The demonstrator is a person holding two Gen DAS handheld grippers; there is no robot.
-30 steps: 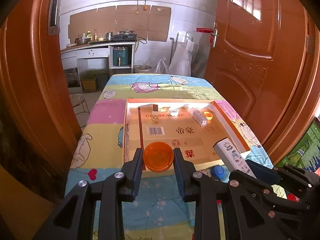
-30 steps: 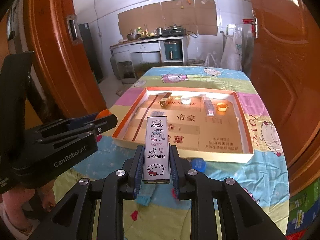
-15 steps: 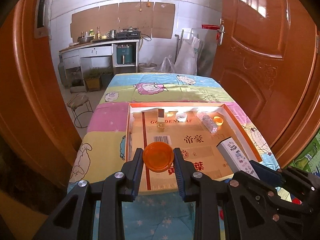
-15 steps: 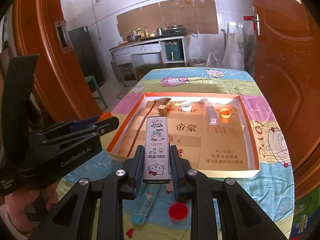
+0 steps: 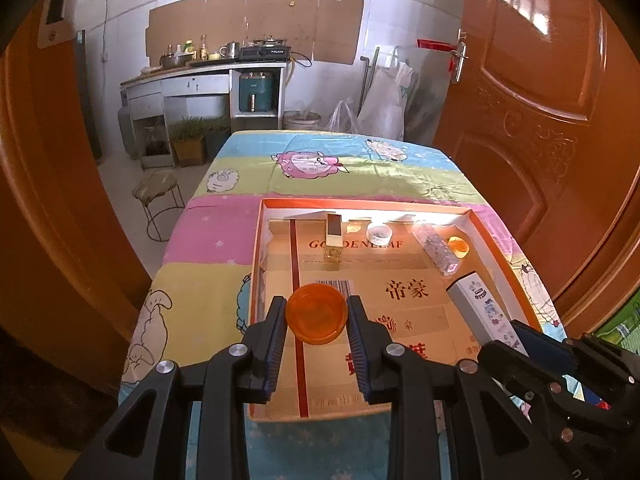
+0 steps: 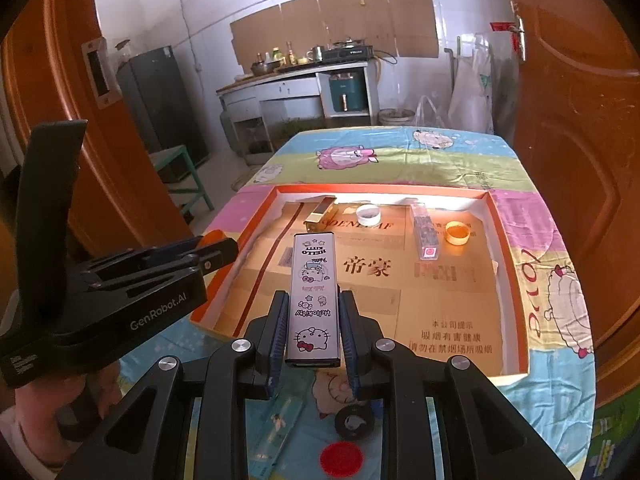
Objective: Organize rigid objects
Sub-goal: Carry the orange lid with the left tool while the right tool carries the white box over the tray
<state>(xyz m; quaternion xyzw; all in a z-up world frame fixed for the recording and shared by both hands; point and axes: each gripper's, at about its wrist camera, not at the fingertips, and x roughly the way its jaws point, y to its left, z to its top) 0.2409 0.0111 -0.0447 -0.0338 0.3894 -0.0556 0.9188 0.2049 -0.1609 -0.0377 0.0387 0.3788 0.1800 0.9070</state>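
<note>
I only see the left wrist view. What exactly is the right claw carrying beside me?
Observer: The right claw is shut on a Hello Kitty case, held lengthwise, with its front end over the tray.
Operator: Is anything lying on the cloth outside the tray?
Observer: Yes, below the right claw: a red disc, a black ring and a teal strip.
Operator: Before the left claw drops this orange lid: is the small orange cap open side up?
Observer: The small orange cap looks hollow, opening upward, beside the clear box.
</note>
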